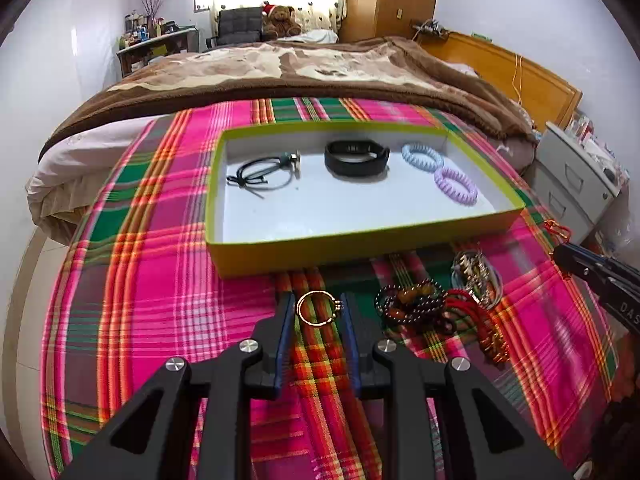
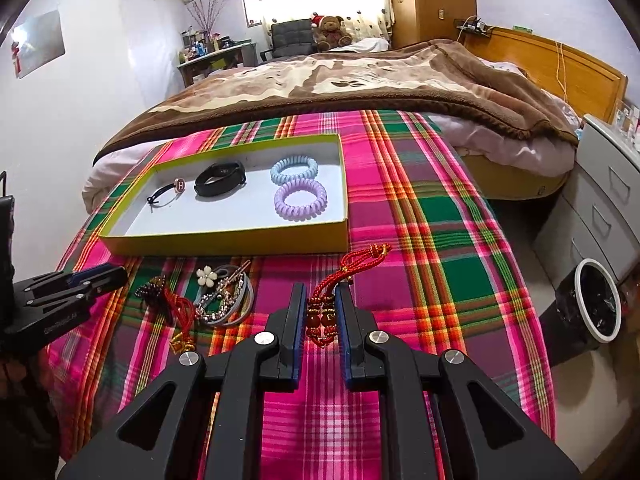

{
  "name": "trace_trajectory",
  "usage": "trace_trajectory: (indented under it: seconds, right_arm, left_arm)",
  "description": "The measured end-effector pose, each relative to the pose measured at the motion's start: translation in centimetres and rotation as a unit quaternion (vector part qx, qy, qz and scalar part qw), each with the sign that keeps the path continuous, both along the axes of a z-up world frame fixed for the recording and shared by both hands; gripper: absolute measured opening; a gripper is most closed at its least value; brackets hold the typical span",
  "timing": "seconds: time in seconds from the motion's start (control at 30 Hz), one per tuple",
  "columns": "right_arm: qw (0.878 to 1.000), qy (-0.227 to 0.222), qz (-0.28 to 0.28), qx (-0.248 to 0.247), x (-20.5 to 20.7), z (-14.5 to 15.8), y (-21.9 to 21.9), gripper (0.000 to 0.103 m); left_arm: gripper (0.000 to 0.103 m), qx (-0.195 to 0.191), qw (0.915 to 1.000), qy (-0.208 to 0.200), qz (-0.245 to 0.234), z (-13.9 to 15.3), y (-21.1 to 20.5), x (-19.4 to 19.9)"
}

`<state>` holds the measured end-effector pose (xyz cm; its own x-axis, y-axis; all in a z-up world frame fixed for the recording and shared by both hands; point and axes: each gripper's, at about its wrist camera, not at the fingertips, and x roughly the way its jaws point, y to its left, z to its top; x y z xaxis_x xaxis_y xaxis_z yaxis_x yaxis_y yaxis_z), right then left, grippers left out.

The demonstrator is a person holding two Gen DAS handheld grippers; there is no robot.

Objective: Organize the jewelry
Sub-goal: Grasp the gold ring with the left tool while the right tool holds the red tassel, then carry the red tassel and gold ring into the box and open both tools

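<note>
Tray point(image 1: 224, 148) on the plaid cloth point(image 1: 160, 280) holds 4 pieces: 1 black band point(image 1: 356, 158), 2 coil ties (1 blue point(image 1: 422, 157), 1 purple point(image 1: 456, 185)), 1 black cord tie point(image 1: 256, 176). Loose pile point(image 1: 440, 304) sits in front of the tray, count unclear. My right gripper point(image 2: 318, 312) is clamped on the red knotted charm point(image 2: 324, 308): soft, limp, will dangle, so grip at the beads. My left gripper point(image 1: 316, 308) pinches 1 gold ring point(image 1: 318, 307) across its width: light, stiff, slippery, easy to pop out.

My left gripper point(image 1: 318, 309) pinches a gold ring point(image 1: 319, 307) between its fingers over the plaid cloth point(image 1: 160, 288). Beyond sits the yellow-rimmed tray point(image 1: 256, 254), just beside a bead pile point(image 1: 416, 308).
</note>
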<state>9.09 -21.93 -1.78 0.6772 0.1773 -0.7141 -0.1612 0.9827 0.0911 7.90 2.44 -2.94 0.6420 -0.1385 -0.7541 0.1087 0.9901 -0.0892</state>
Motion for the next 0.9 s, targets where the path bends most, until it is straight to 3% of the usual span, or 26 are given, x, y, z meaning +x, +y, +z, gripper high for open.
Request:
trace_trajectory:
  seconds: [0.3, 0.53, 0.9]
  right_arm:
    - [0.999, -0.028, 0.016, -0.007, 0.4, 2.2, 0.9, 0.015]
    - [0.997, -0.049, 0.056, -0.007, 3.0, 4.3, 2.8, 0.015]
    - [0.993, -0.014, 0.113, -0.001, 9.0, 2.7, 6.8, 0.015]
  left_arm:
    - [0.024, 0.001, 0.9998, -0.021, 0.005, 2.0, 0.8, -0.2]
    - [0.024, -0.006, 0.9993, -0.037, 0.008, 3.7, 1.6, 1.1]
    - [0.024, -0.019, 0.9992, -0.033, 0.009, 3.8, 2.1, 4.4]
